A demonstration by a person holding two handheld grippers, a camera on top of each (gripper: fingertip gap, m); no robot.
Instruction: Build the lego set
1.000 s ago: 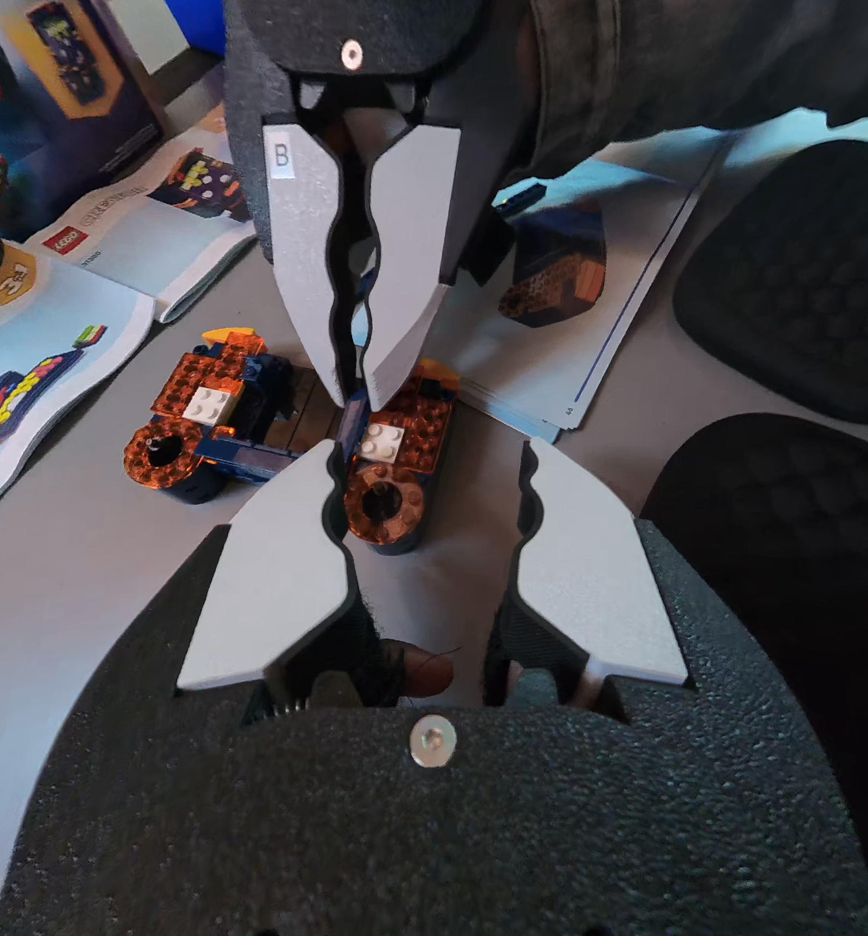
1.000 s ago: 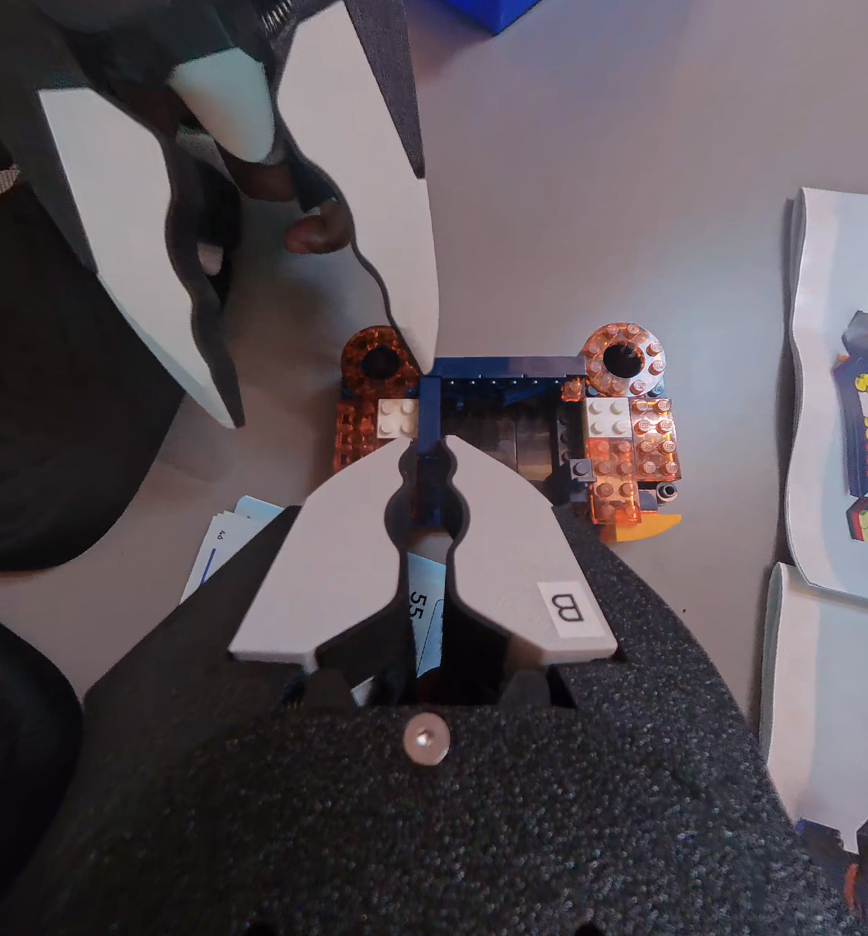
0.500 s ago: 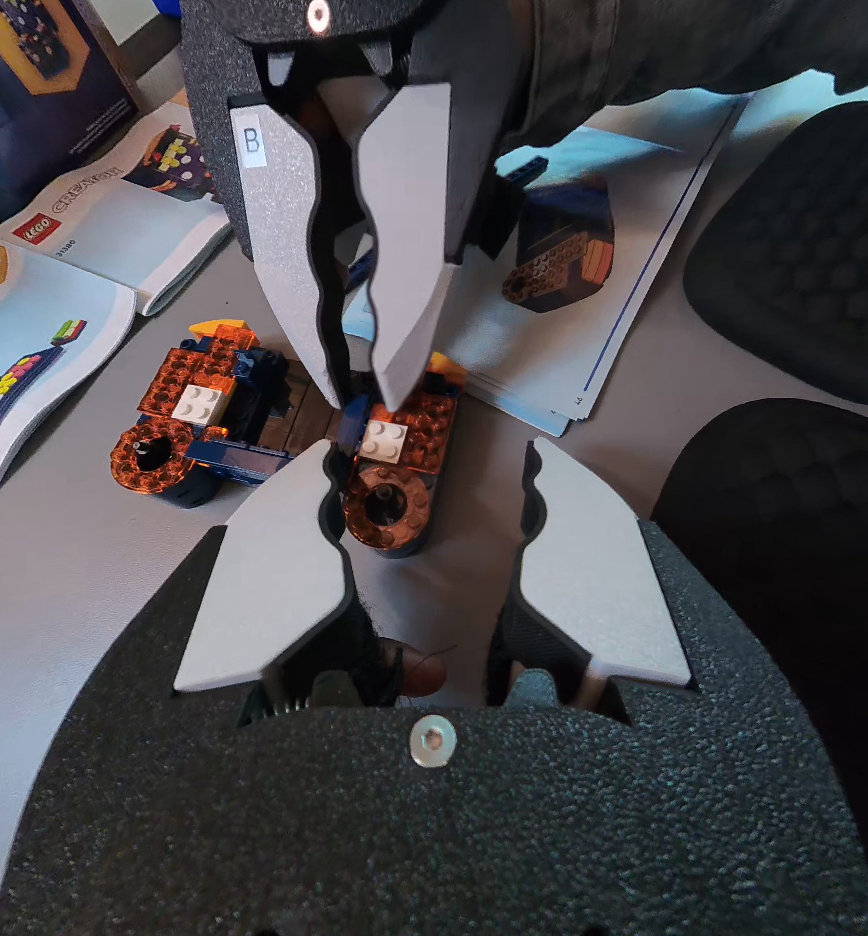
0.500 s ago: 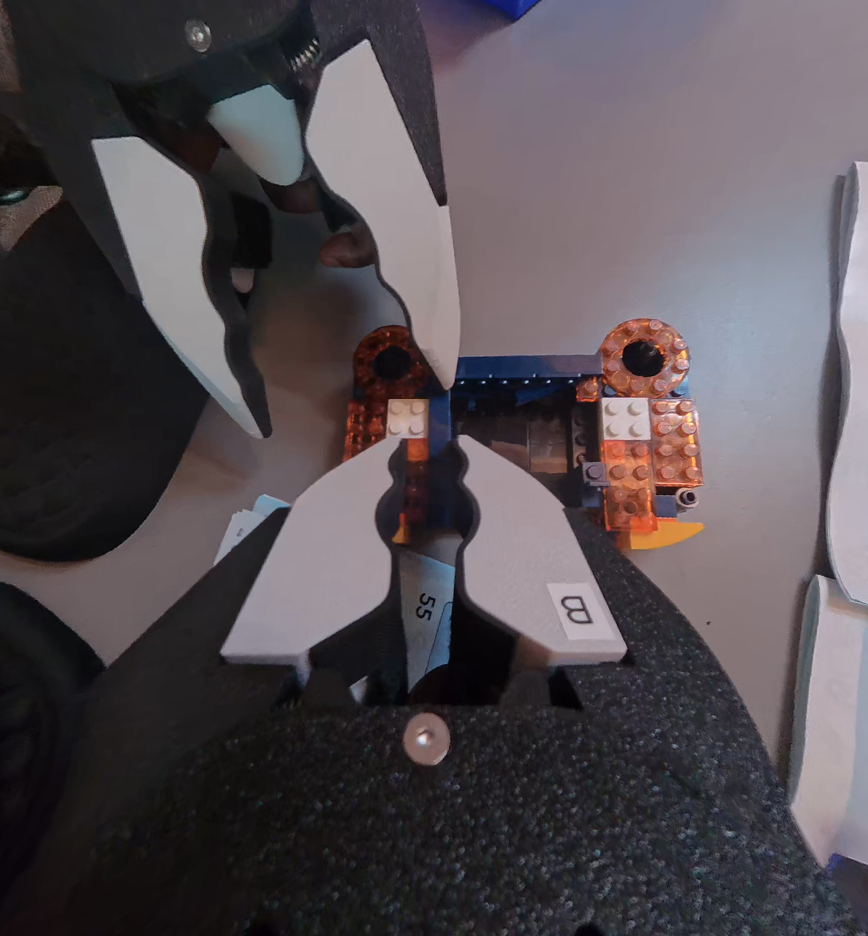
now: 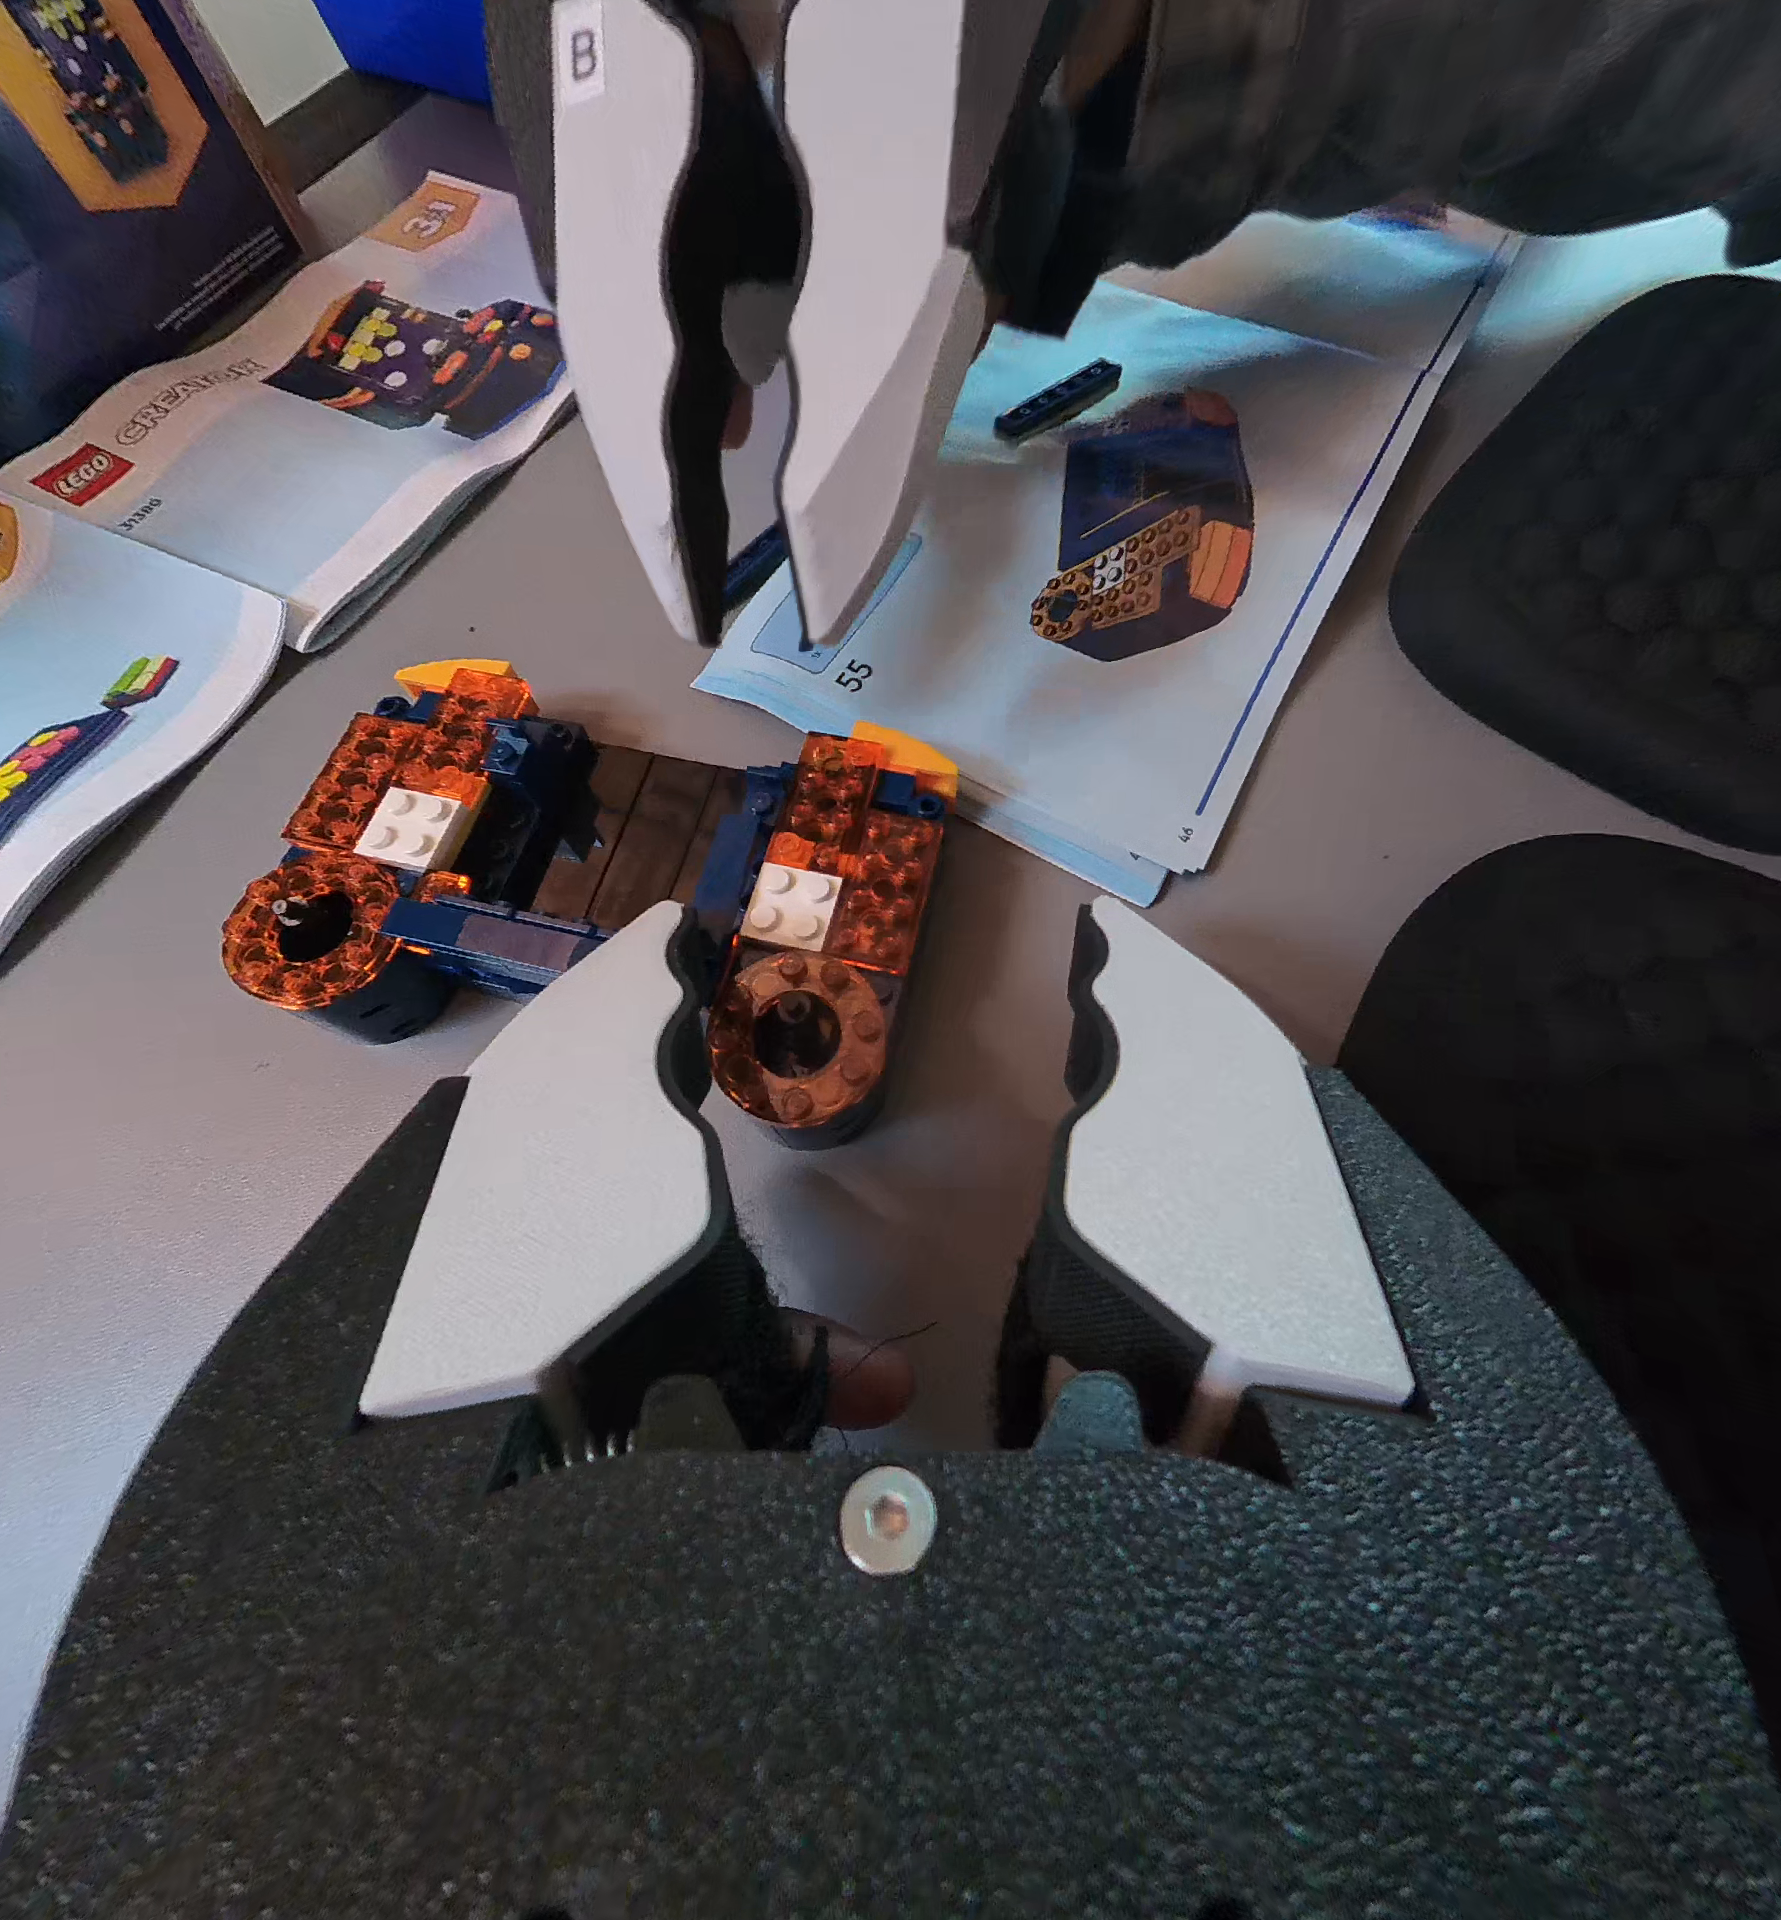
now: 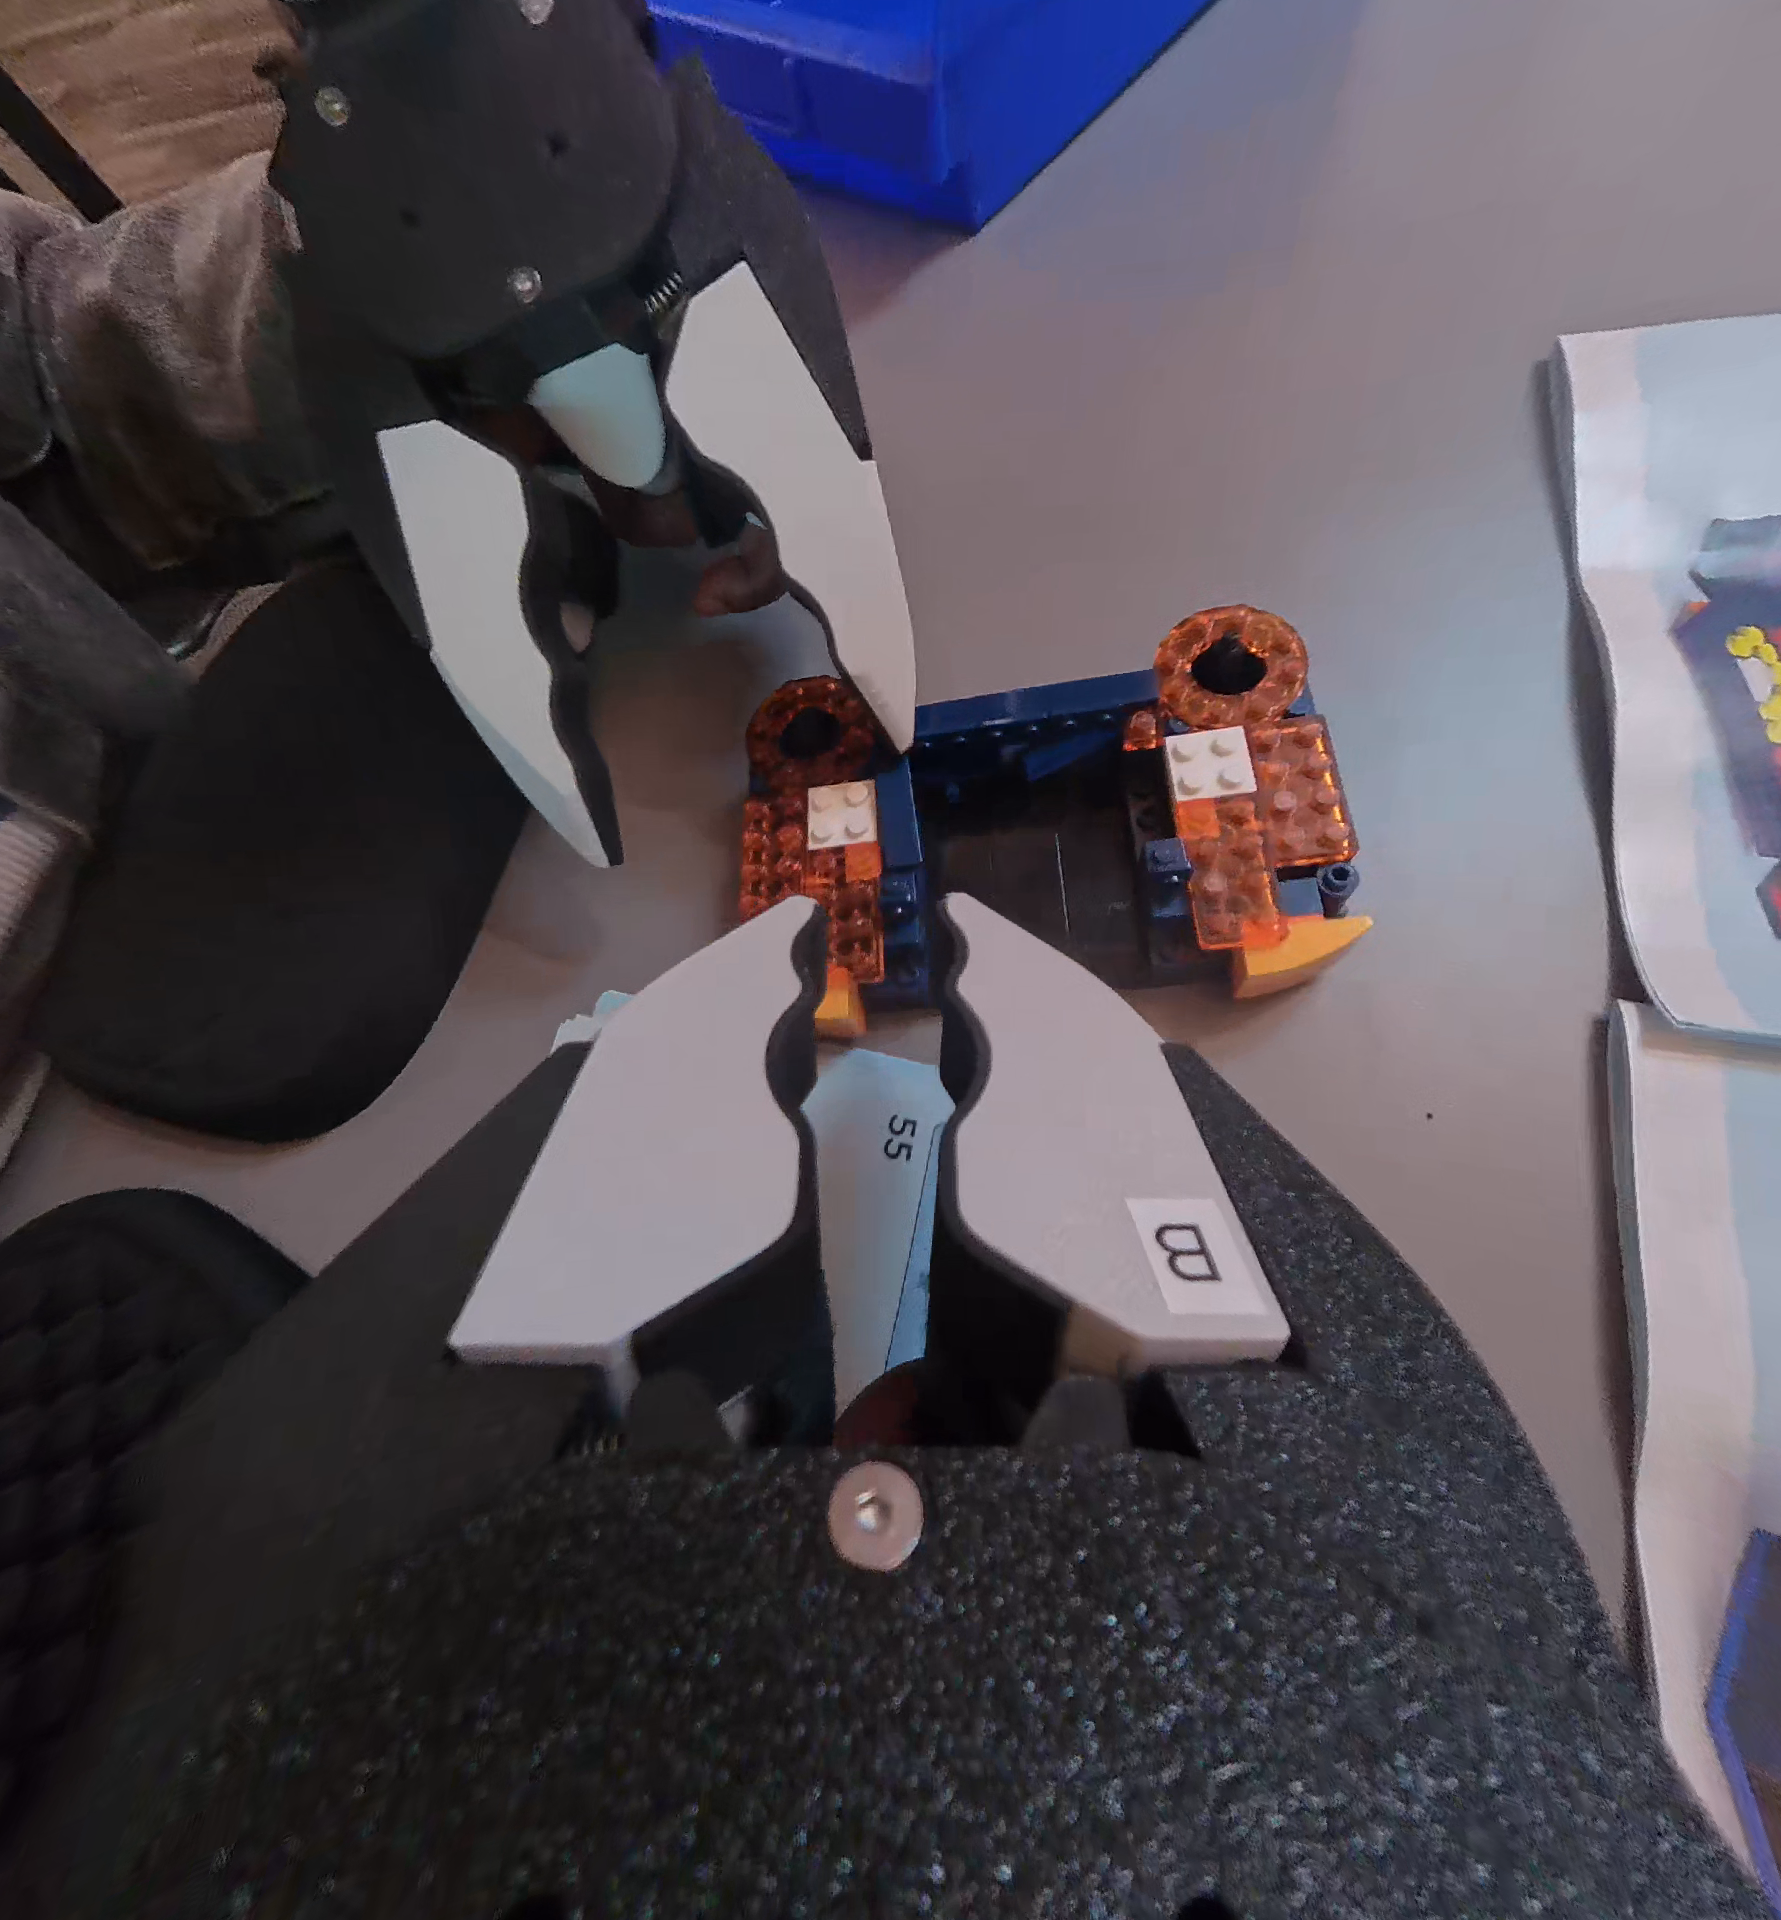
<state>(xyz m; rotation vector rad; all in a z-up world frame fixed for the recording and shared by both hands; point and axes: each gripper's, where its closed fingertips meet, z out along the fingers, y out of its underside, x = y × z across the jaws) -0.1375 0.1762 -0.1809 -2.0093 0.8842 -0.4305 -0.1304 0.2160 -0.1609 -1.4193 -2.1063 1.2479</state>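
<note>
Orange-and-blue brick model (image 5: 595, 862): my left gripper (image 5: 881, 997) brackets one end, jaws spread; my right gripper (image 5: 751, 623) hovers, jaws slightly parted, holding nothing.

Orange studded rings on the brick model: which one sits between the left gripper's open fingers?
The ring at the model's end nearer the open booklet, beside the left gripper. The other ring lies outside the fingers.

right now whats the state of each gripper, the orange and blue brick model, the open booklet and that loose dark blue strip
left gripper: open wide, round orange end of the model between its fingers, left finger against it
right gripper: open a little, nothing held, raised over the booklet
orange and dark blue brick model: flat on the grey table
open instruction booklet: lying open
loose dark blue strip: lying on the booklet
</note>
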